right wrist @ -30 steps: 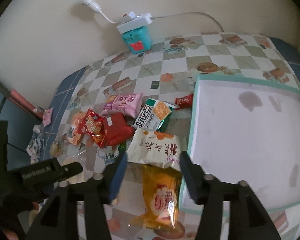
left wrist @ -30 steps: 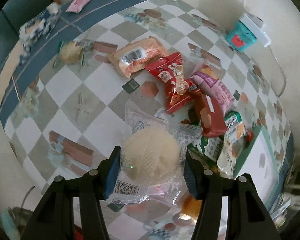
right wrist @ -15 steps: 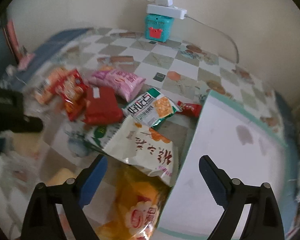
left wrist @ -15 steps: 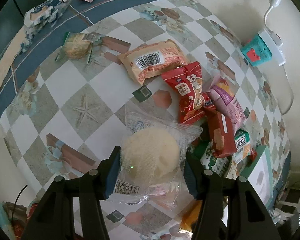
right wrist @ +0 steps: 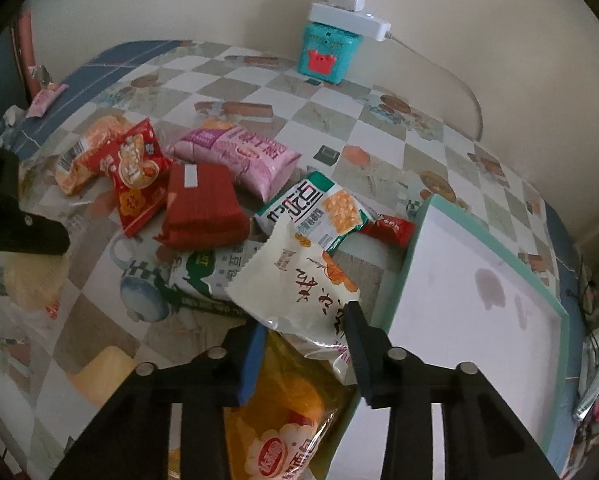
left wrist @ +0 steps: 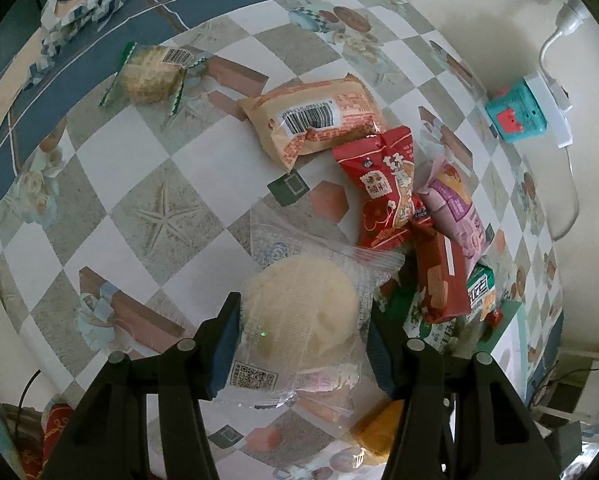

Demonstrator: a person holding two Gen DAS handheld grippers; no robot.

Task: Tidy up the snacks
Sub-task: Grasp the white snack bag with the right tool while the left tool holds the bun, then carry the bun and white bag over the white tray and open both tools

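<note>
Two claws busy: right claw (right wrist: pixel 305 354) just snapped from wide to clenched on the white crinkly snack bag with orange print (right wrist: pixel 299 284), beside the mint-rimmed white tray (right wrist: pixel 415 248). Left claw (left wrist: pixel 301 334) grasping the clear-wrapped pale round bun (left wrist: pixel 299 308) over the checkered desk (left wrist: pixel 111 168). Tray-bound next, probably.

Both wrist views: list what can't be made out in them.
- Left wrist view: the orange packet is mostly hidden behind the left gripper and the clear-wrapped bun it holds.
- Right wrist view: the yellow snack bag is cut off by the bottom edge and covered by the right gripper.
- Right wrist view: the white pouch hides part of the green-and-white bag.
</note>
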